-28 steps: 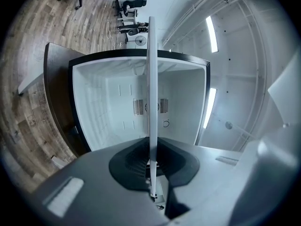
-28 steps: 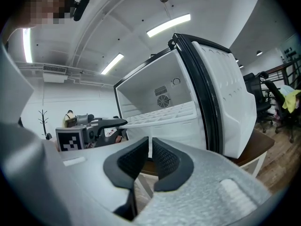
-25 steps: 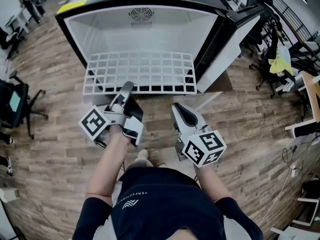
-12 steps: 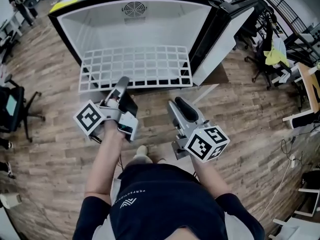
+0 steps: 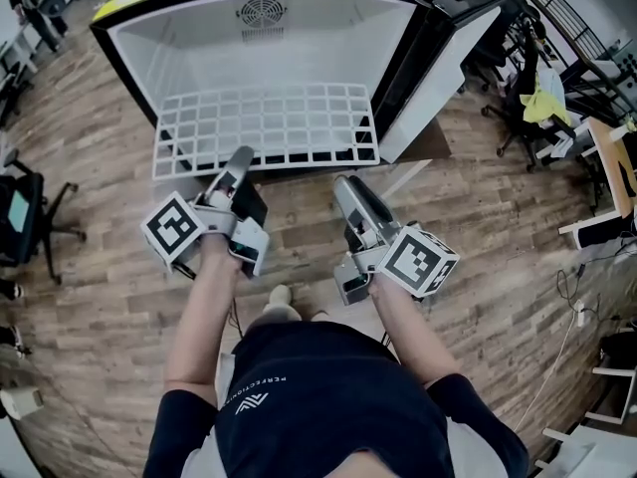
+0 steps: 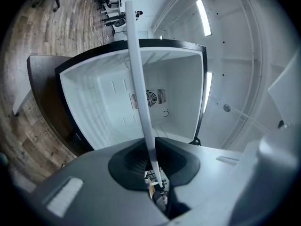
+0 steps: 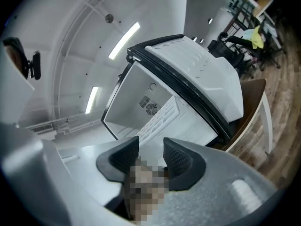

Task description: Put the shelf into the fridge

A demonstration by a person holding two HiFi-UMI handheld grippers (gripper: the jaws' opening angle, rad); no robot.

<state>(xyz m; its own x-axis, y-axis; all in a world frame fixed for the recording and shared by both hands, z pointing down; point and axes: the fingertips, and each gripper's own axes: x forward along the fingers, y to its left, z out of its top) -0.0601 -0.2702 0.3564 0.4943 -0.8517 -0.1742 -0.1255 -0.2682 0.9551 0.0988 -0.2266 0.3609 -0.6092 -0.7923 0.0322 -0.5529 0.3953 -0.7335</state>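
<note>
Shelf (image 6: 136, 79) edge clamped in left gripper (image 6: 151, 160), confirmed only by its view; right gripper (image 7: 150, 157) jaws opening, empty.

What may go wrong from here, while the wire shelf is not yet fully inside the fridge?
1. Only the left gripper clamps the wire shelf, at its front edge. The right gripper, jaws opening with nothing between them, is off it. Pushed from one point, the shelf may skew and jam against a wall of the fridge.
2. Held by one thin edge, it may sag or slip from the jaws.
</note>
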